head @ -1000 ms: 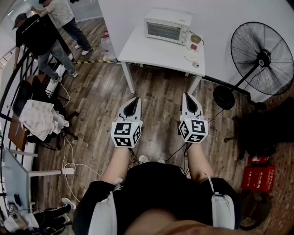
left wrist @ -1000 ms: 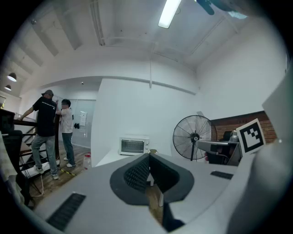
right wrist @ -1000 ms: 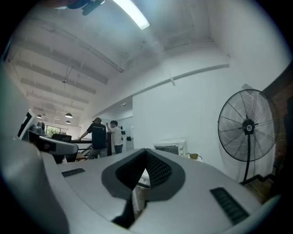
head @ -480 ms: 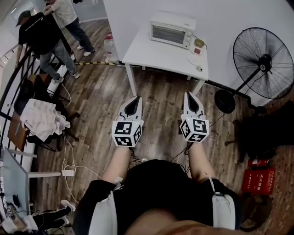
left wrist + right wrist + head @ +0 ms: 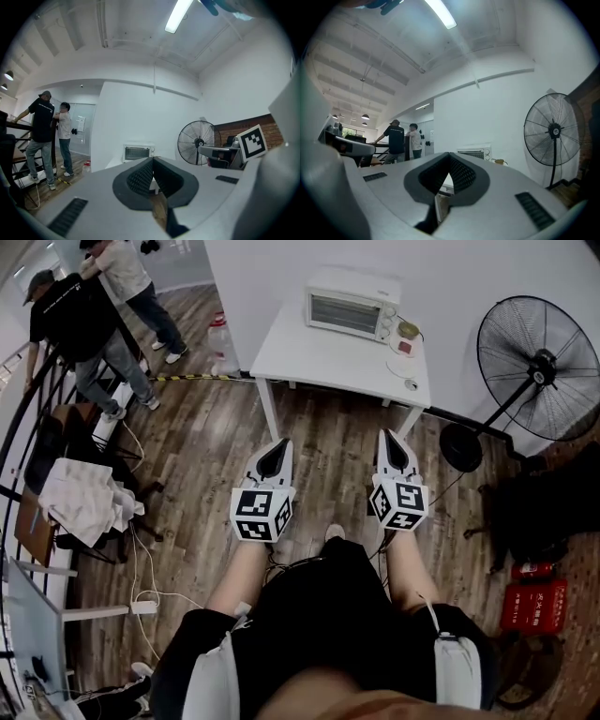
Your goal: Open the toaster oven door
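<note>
A white toaster oven (image 5: pixel 352 304) with its glass door closed stands at the back of a white table (image 5: pixel 319 357) against the wall. It also shows small and far off as the toaster oven (image 5: pixel 137 152) in the left gripper view and the toaster oven (image 5: pixel 474 153) in the right gripper view. My left gripper (image 5: pixel 278 452) and right gripper (image 5: pixel 390 442) hover side by side over the wooden floor, well short of the table. Both are shut with nothing between their jaws. The left gripper (image 5: pixel 152 161) and right gripper (image 5: pixel 450 157) tips meet at a point.
A large black standing fan (image 5: pixel 539 367) stands right of the table. Small items (image 5: pixel 405 334) lie on the table beside the oven. Two people (image 5: pixel 89 315) stand at a railing at the far left. A cloth-draped chair (image 5: pixel 84 502) and floor cables (image 5: pixel 141 568) lie left; red boxes (image 5: pixel 532 601) sit right.
The table and oven have shifted slightly right and lower in the head view. Both grippers keep the same pose, still shut.
</note>
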The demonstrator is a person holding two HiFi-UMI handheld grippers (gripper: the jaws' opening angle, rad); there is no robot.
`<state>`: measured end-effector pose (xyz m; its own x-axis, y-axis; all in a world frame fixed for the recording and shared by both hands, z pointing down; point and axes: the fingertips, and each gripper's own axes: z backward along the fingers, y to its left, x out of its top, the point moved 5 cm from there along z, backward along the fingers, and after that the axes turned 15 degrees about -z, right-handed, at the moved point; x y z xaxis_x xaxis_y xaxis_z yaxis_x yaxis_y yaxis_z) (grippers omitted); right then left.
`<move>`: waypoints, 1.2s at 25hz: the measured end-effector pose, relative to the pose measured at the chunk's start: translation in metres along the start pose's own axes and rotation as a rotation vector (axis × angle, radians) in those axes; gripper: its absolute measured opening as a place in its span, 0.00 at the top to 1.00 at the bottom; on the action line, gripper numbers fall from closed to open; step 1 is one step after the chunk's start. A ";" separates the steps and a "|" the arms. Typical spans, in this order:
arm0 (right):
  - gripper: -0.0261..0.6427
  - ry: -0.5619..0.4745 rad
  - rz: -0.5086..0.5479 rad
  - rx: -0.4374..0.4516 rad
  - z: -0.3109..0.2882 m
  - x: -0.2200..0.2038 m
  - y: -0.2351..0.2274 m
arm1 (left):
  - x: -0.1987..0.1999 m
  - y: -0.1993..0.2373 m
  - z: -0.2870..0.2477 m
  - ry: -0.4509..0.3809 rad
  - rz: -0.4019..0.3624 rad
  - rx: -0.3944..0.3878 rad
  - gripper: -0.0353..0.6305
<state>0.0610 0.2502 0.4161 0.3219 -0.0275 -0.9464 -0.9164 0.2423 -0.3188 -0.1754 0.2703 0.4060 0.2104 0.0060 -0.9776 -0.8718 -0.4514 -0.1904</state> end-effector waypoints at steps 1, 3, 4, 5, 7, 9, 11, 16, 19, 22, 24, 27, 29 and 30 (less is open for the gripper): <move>0.96 -0.003 -0.007 -0.005 -0.007 -0.001 -0.003 | -0.001 0.003 -0.006 0.001 -0.006 -0.005 0.93; 0.96 -0.007 -0.040 -0.005 -0.022 -0.001 -0.008 | -0.003 0.010 -0.022 0.003 -0.017 -0.012 0.93; 0.96 -0.010 -0.055 -0.002 -0.031 -0.002 -0.011 | -0.004 0.015 -0.031 0.003 -0.021 -0.012 0.93; 0.96 -0.016 -0.063 0.000 -0.041 -0.002 -0.014 | -0.005 0.020 -0.041 0.002 -0.023 -0.010 0.93; 0.96 -0.027 -0.060 -0.001 -0.064 0.000 -0.023 | -0.009 0.030 -0.065 0.001 -0.027 -0.009 0.93; 0.96 -0.030 -0.053 -0.001 -0.093 0.000 -0.034 | -0.011 0.041 -0.096 0.003 -0.030 -0.007 0.93; 0.96 -0.026 -0.065 -0.001 -0.125 0.001 -0.048 | -0.011 0.053 -0.127 0.006 -0.034 -0.003 0.93; 0.96 -0.023 -0.077 0.002 -0.206 0.014 -0.084 | -0.001 0.077 -0.213 0.009 -0.038 -0.004 0.93; 0.96 -0.013 -0.083 0.004 -0.254 0.022 -0.108 | 0.006 0.085 -0.267 0.023 -0.047 -0.011 0.93; 0.96 -0.003 -0.086 0.007 -0.300 0.029 -0.135 | 0.012 0.094 -0.320 0.029 -0.046 -0.011 0.93; 0.96 0.002 -0.085 0.008 -0.328 0.034 -0.152 | 0.015 0.099 -0.354 0.030 -0.043 -0.010 0.93; 0.96 0.017 -0.077 0.014 -0.365 0.038 -0.173 | 0.019 0.106 -0.395 0.029 -0.038 -0.006 0.93; 0.96 0.031 -0.075 0.018 -0.384 0.038 -0.184 | 0.019 0.108 -0.414 0.034 -0.036 -0.003 0.93; 0.96 0.036 -0.076 0.020 -0.393 0.039 -0.189 | 0.019 0.109 -0.424 0.039 -0.037 -0.003 0.93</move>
<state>0.1529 -0.1777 0.4189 0.3817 -0.0814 -0.9207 -0.8844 0.2572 -0.3894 -0.0788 -0.1570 0.4048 0.2594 -0.0127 -0.9657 -0.8619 -0.4541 -0.2256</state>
